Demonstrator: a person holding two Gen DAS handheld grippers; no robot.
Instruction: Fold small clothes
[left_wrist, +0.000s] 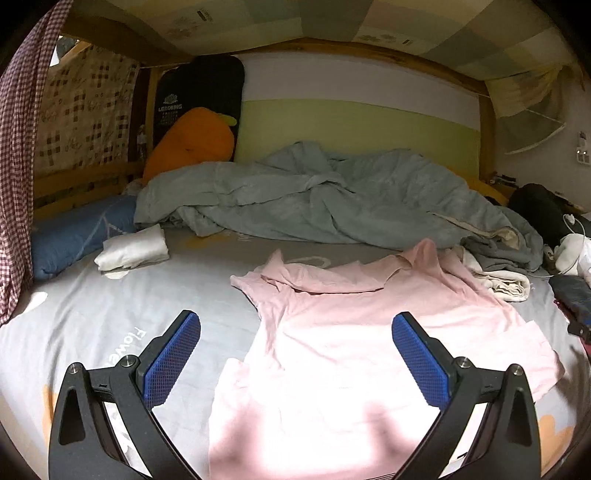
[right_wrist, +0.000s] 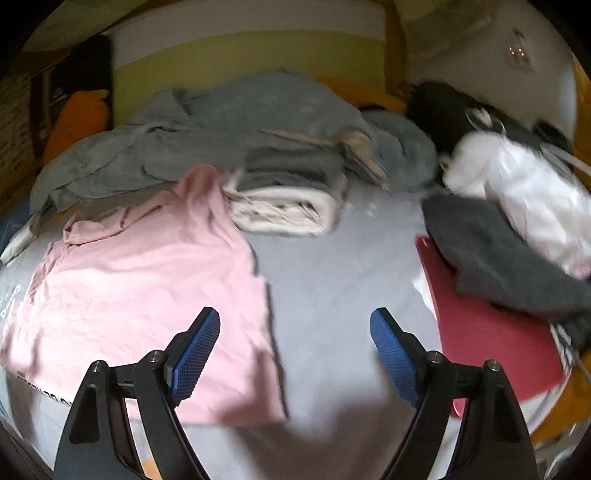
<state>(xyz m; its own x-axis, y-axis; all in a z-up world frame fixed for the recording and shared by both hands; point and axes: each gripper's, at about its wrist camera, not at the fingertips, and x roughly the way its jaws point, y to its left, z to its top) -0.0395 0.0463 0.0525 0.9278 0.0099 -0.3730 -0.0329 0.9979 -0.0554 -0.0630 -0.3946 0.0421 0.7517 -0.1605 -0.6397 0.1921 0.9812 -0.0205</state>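
A pink t-shirt (left_wrist: 351, 332) lies spread on the grey bedsheet (left_wrist: 110, 314), collar toward the far side. My left gripper (left_wrist: 295, 354) is open and empty, hovering above the shirt's lower half, with its right finger over the fabric. In the right wrist view the pink t-shirt (right_wrist: 140, 280) lies at the left. My right gripper (right_wrist: 295, 347) is open and empty above the bare sheet (right_wrist: 332, 266), just right of the shirt's edge, with its left finger over the fabric.
A rumpled grey duvet (left_wrist: 314, 192) fills the far side. A folded white garment (left_wrist: 133, 249) lies at the left by a blue pillow (left_wrist: 74, 236). Folded grey and cream clothes (right_wrist: 291, 192) sit behind the shirt. A red board (right_wrist: 487, 332), dark grey cloth (right_wrist: 491, 254) and white bag (right_wrist: 517, 184) lie at the right.
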